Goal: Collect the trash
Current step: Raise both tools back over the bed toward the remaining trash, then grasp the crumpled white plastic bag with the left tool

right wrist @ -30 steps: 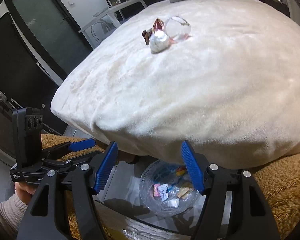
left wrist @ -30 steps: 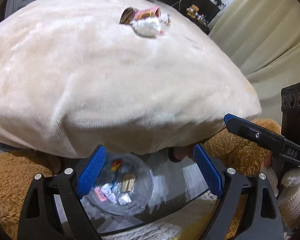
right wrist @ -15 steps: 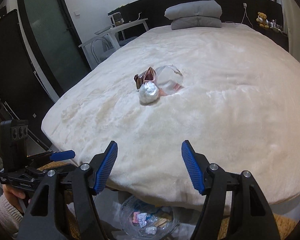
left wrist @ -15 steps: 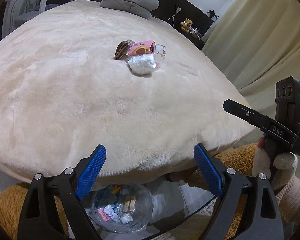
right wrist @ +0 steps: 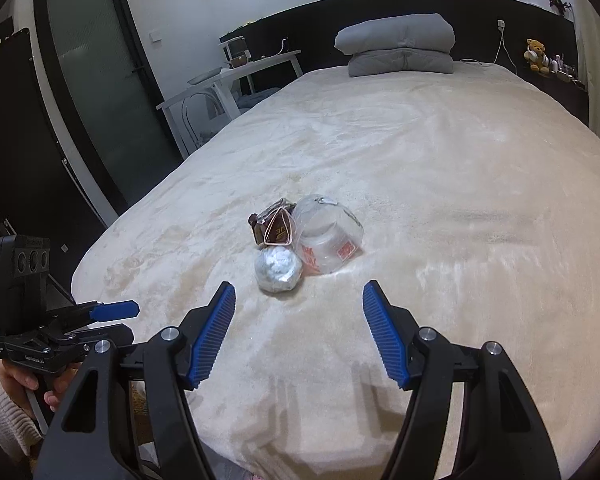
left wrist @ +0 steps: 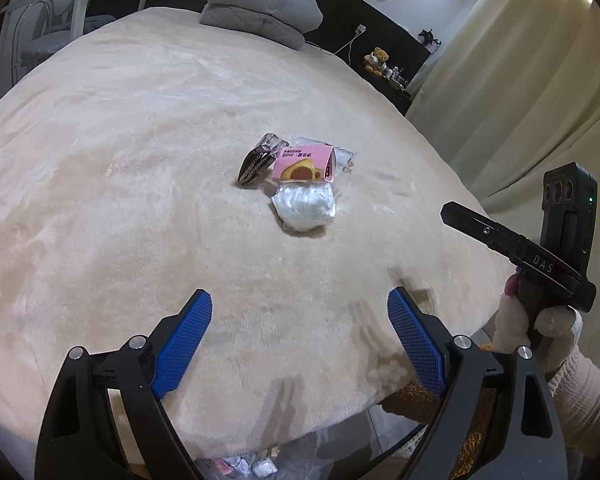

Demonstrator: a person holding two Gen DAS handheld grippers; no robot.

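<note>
Both grippers (left wrist: pixel 300 340) (right wrist: pixel 299 334) rose; four trash pieces (right wrist: pixel 278 270) visible.

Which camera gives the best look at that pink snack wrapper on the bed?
The left wrist view: there the pink wrapper faces the camera, showing its printed front with a round pastry picture. In the right wrist view the pink wrapper appears end-on, as a narrow open edge between the dark wrapper and the clear plastic bag.

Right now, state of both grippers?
Left gripper: open, holding nothing, over the bed.
Right gripper: open, holding nothing.
</note>
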